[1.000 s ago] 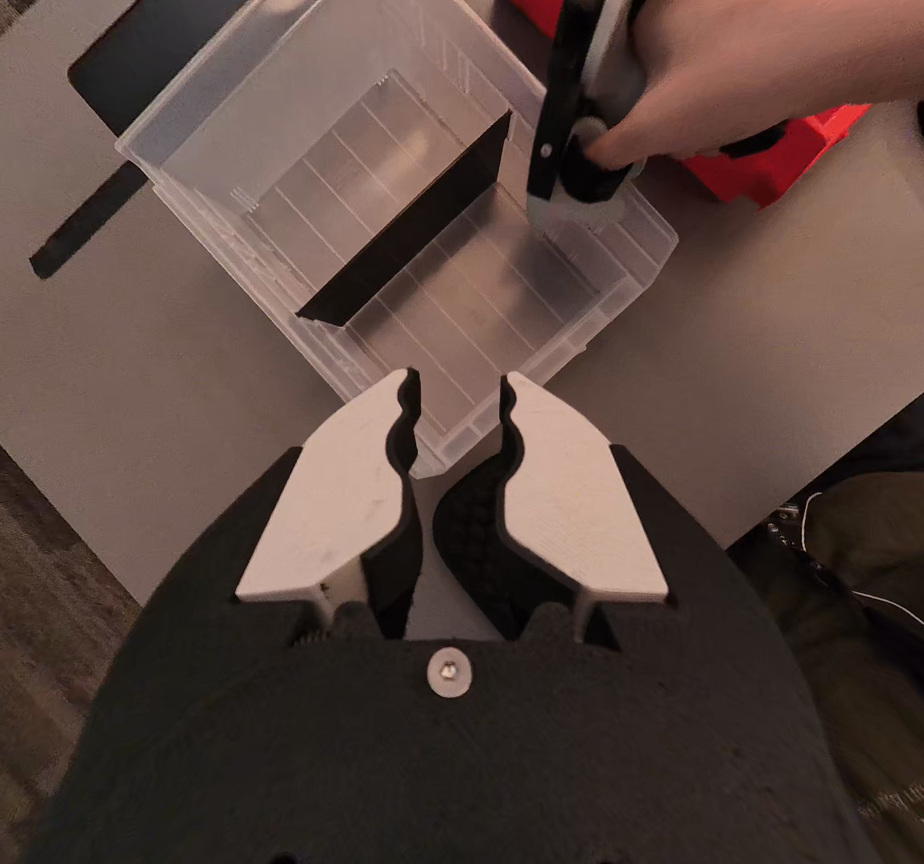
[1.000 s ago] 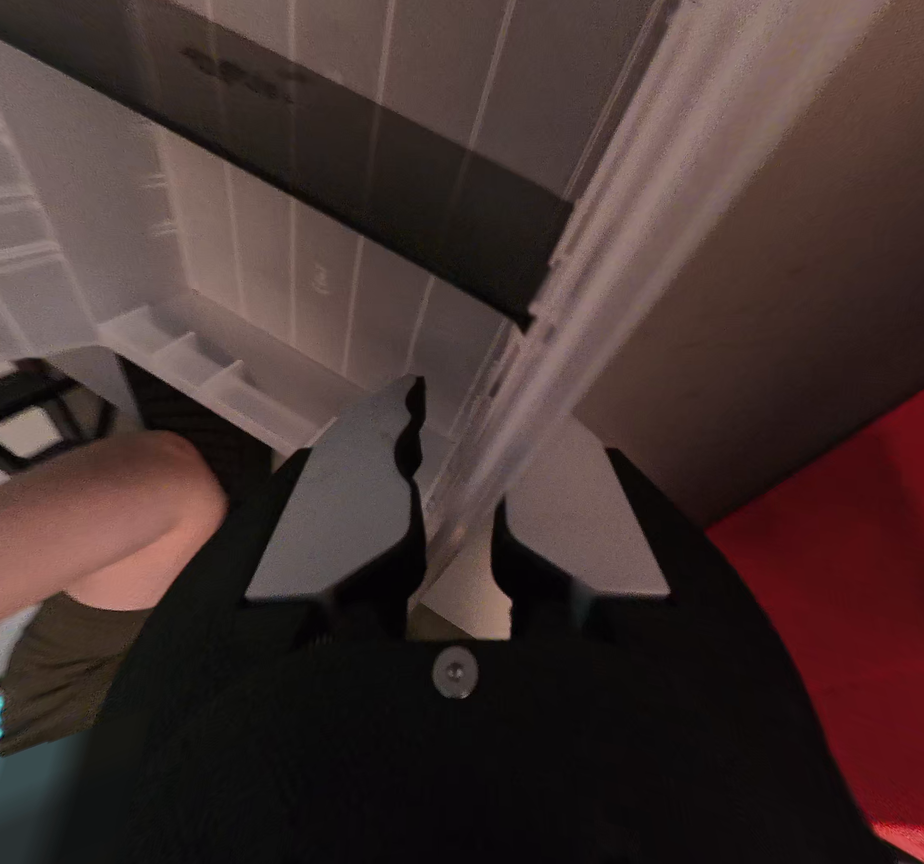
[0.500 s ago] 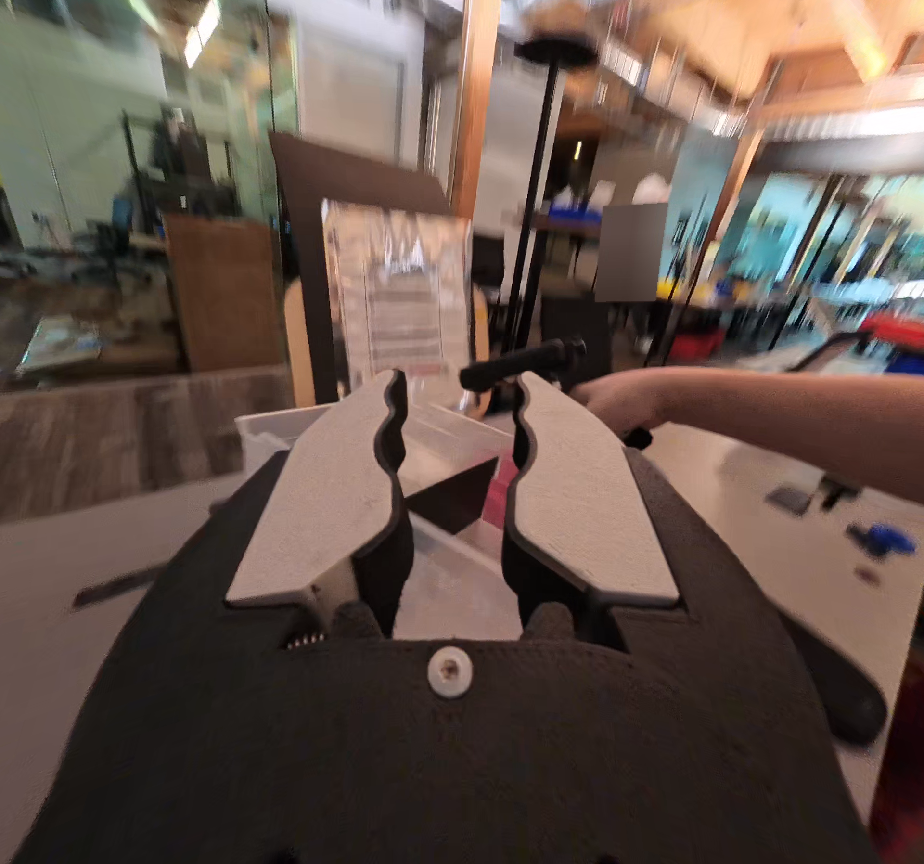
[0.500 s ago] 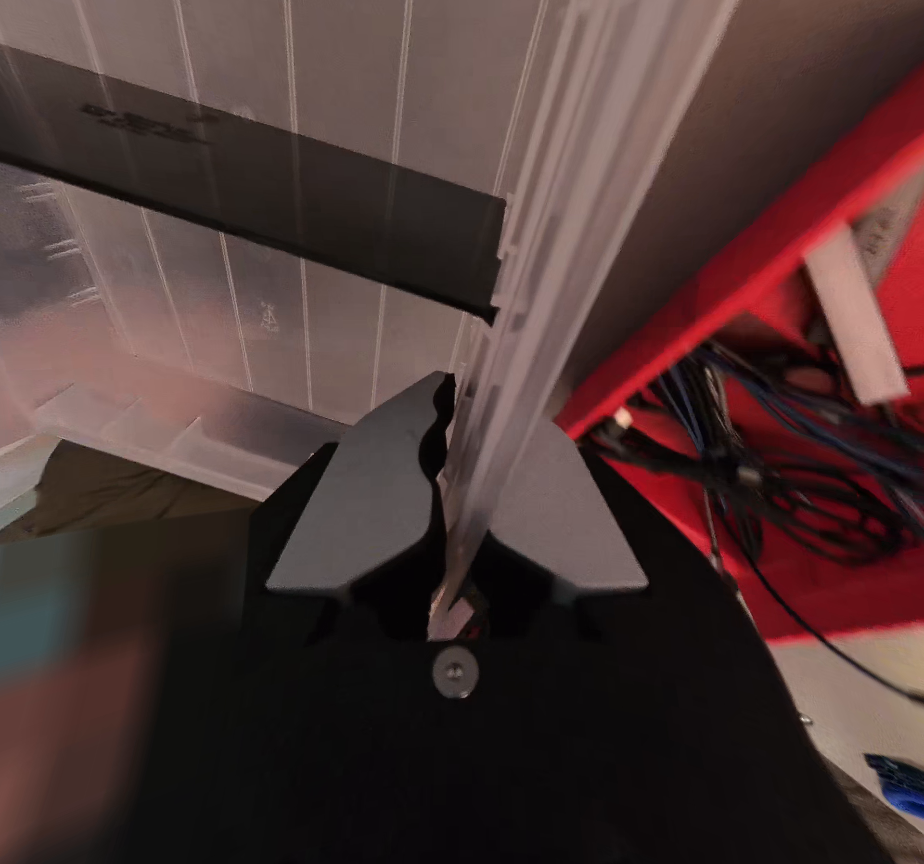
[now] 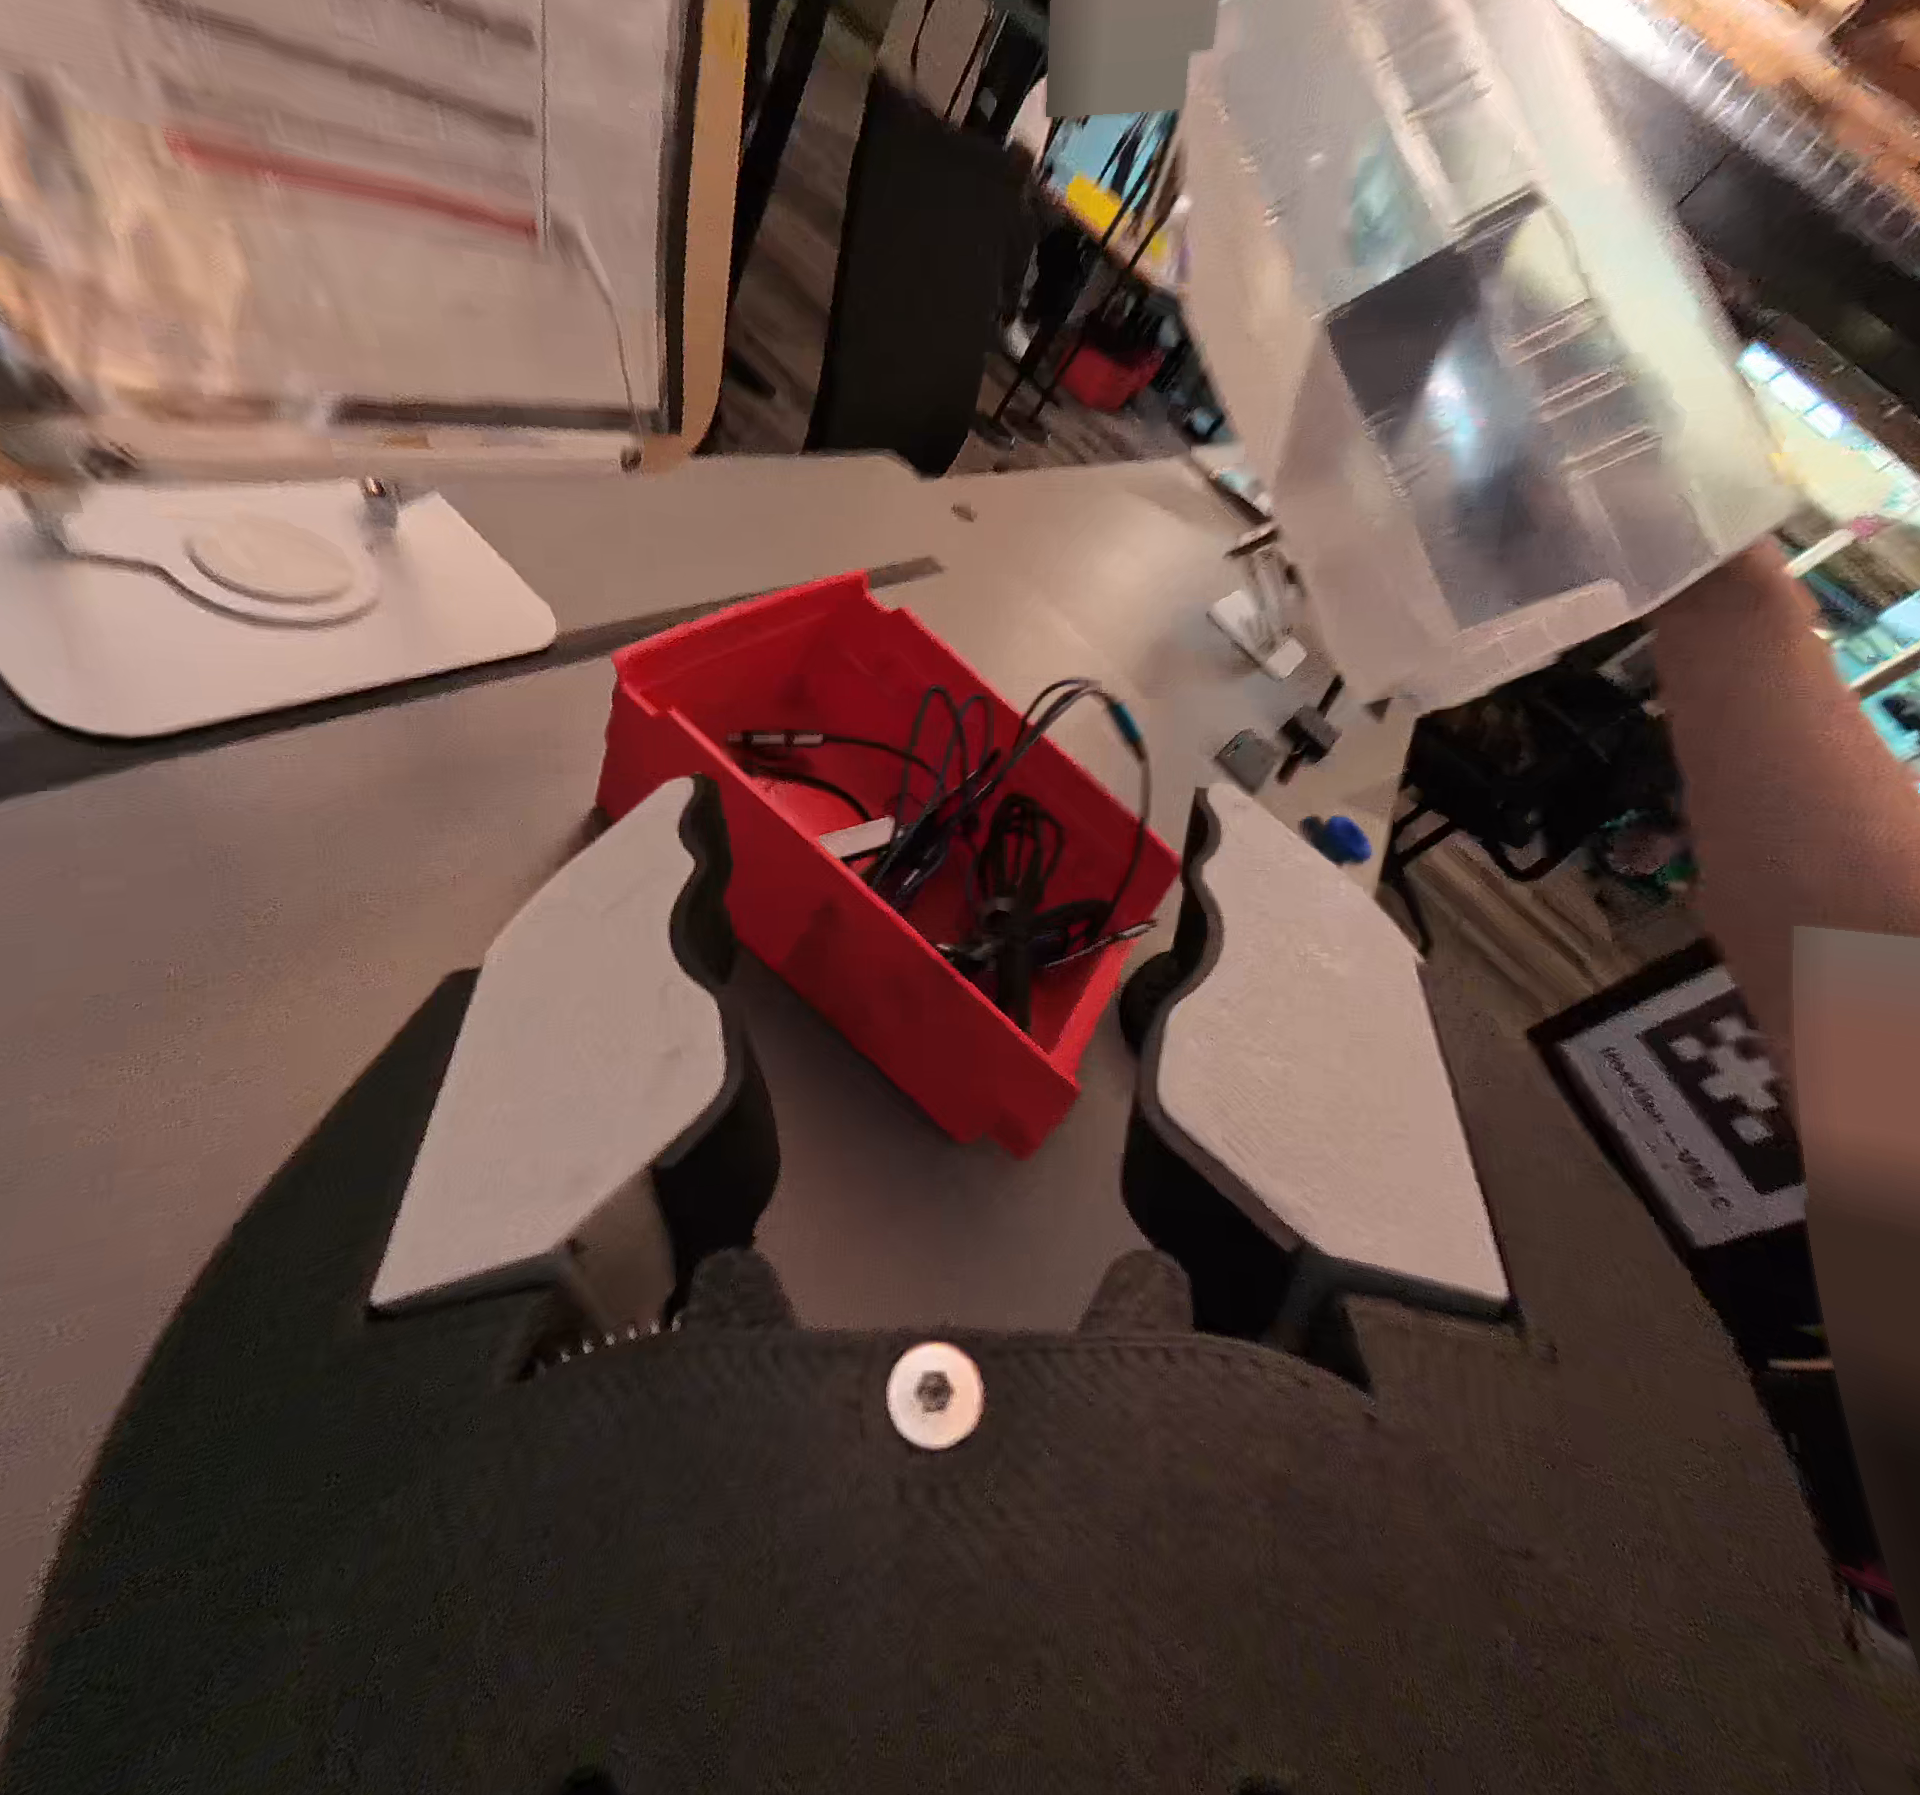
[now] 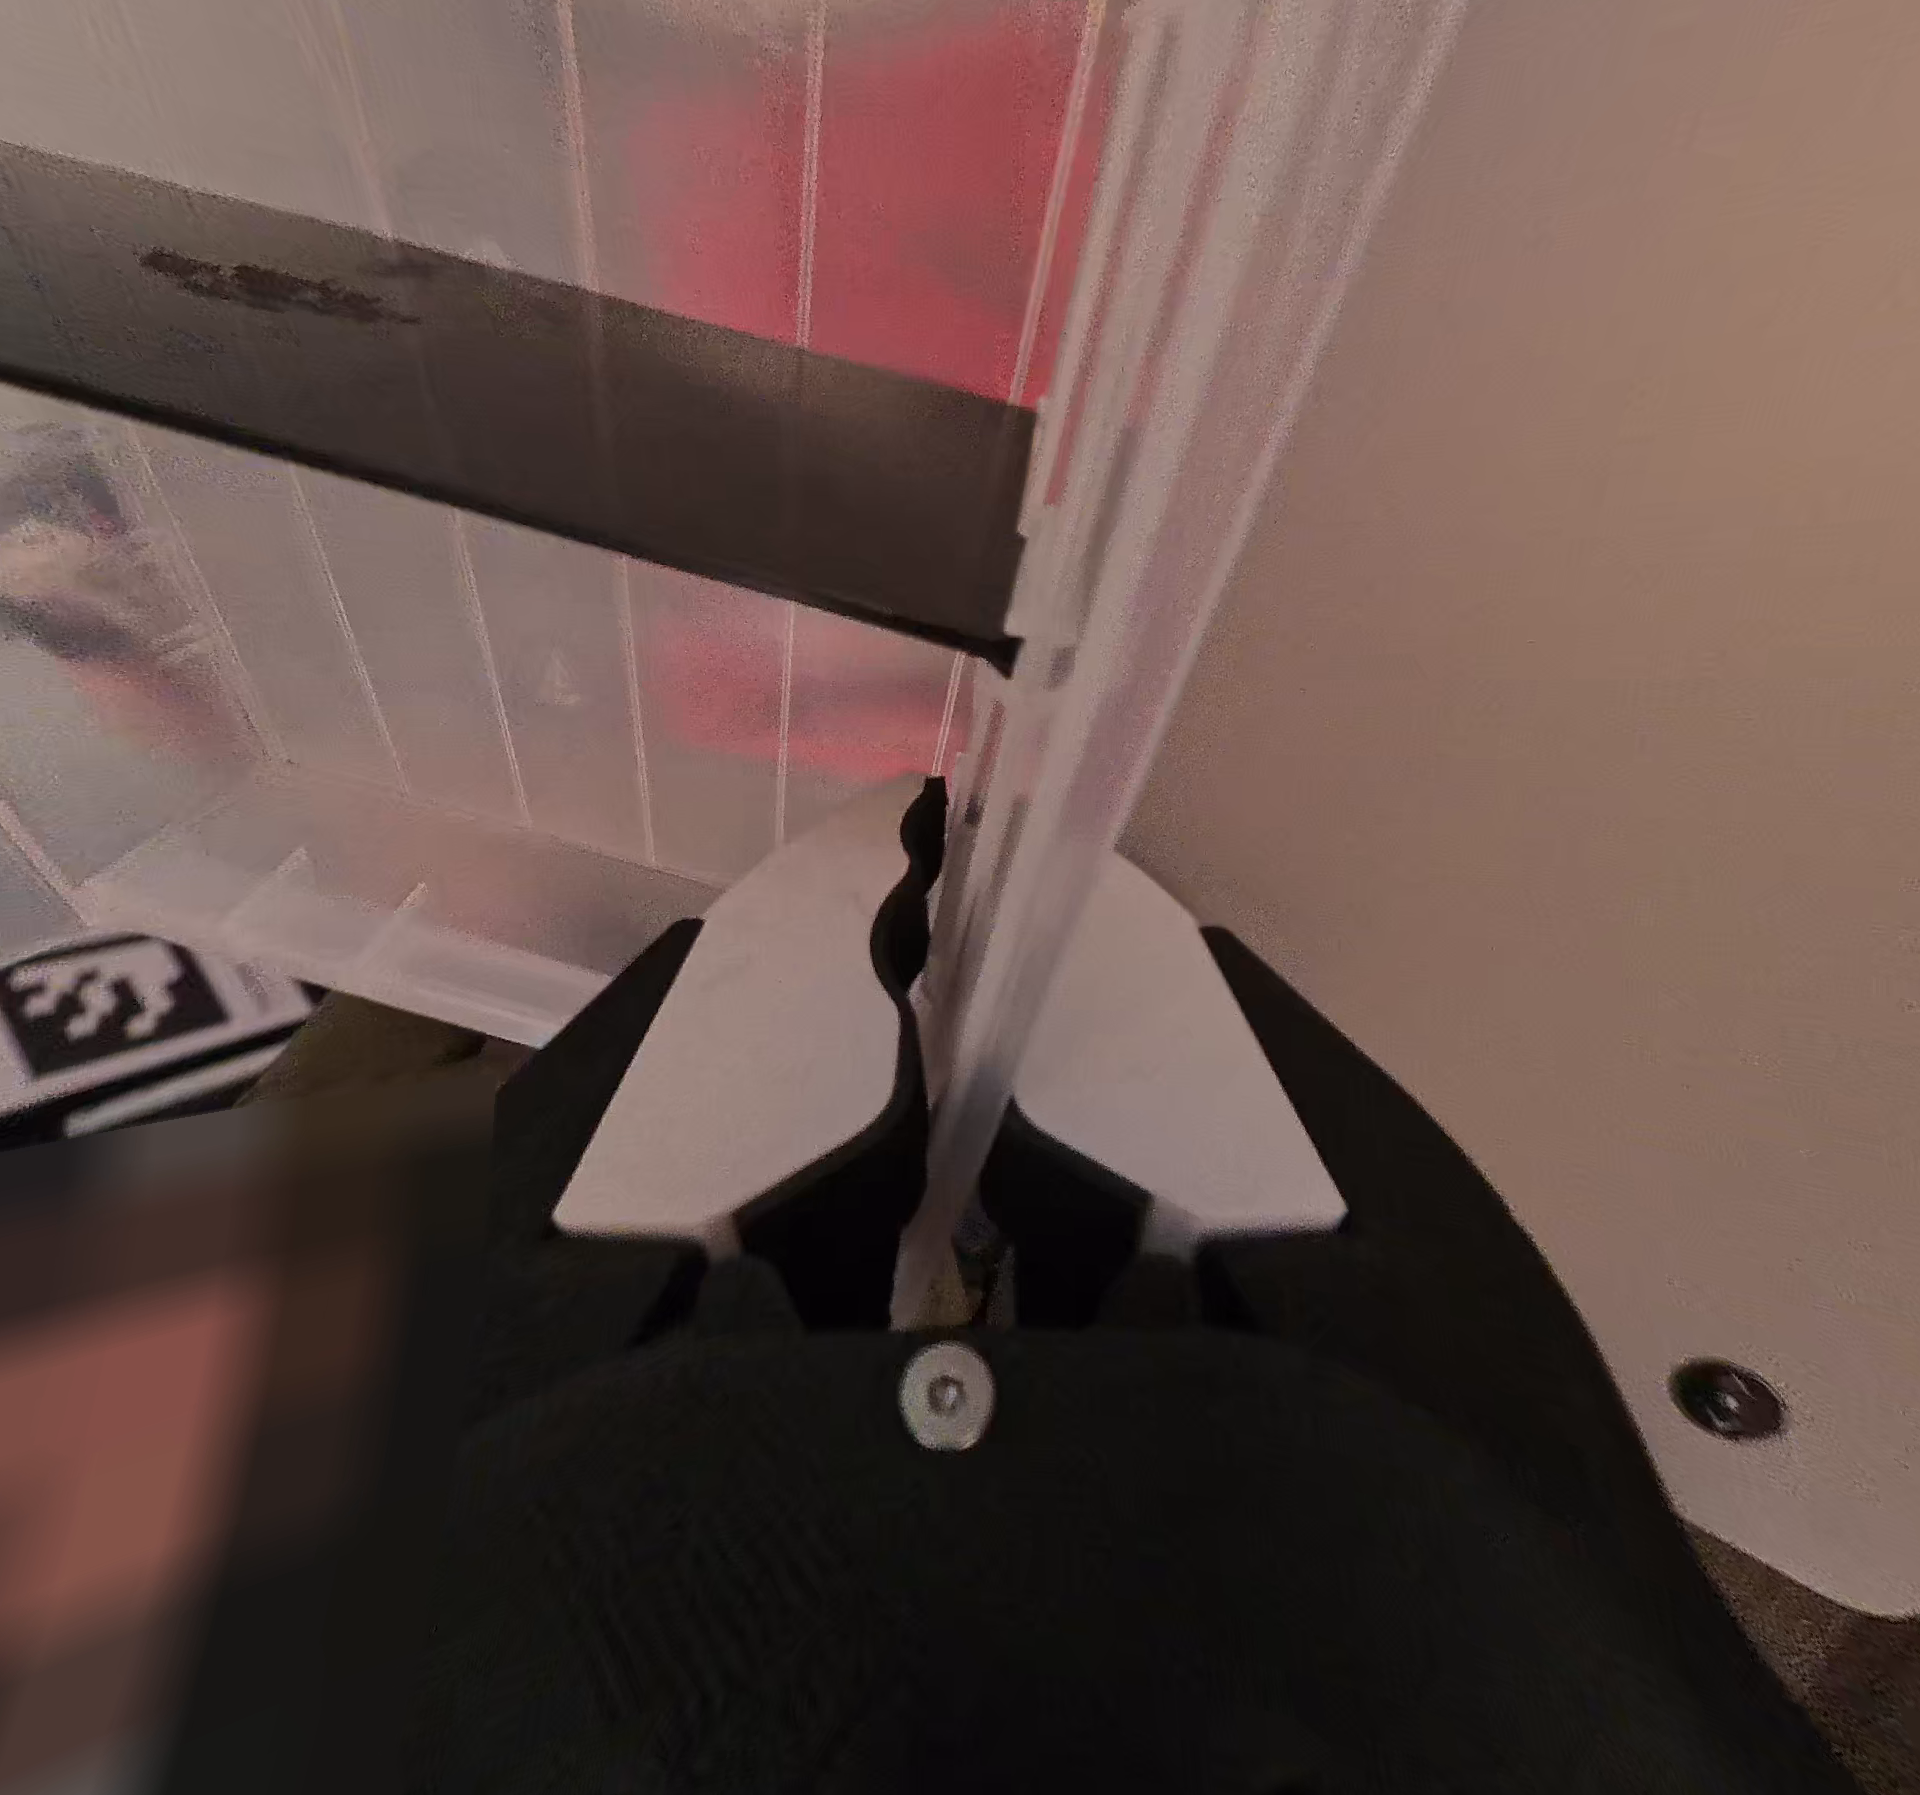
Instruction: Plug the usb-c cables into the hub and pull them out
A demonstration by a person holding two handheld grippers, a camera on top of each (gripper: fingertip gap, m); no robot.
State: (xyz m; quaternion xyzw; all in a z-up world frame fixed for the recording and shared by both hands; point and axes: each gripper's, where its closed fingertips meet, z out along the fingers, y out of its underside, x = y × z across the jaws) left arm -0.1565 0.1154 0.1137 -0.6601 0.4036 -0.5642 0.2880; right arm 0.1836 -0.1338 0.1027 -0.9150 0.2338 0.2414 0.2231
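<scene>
Our right hand-held gripper (image 6: 961, 976), clamped on the clear box (image 5: 1475, 291), has lifted it off the table (image 5: 208, 914). Left hand-held gripper (image 5: 945, 872) now spreads wide toward the cables (image 5: 987, 831) in the red bin (image 5: 883, 976) at 12 o'clock; no hub identifiable.

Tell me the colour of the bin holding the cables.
Red bin; it shows best in the left wrist view.

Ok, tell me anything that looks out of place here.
The clear plastic bin is off the table, held tilted in the air by the right gripper, which is shut on its wall. The cables lie tangled in the red bin; one loops over its rim.
</scene>
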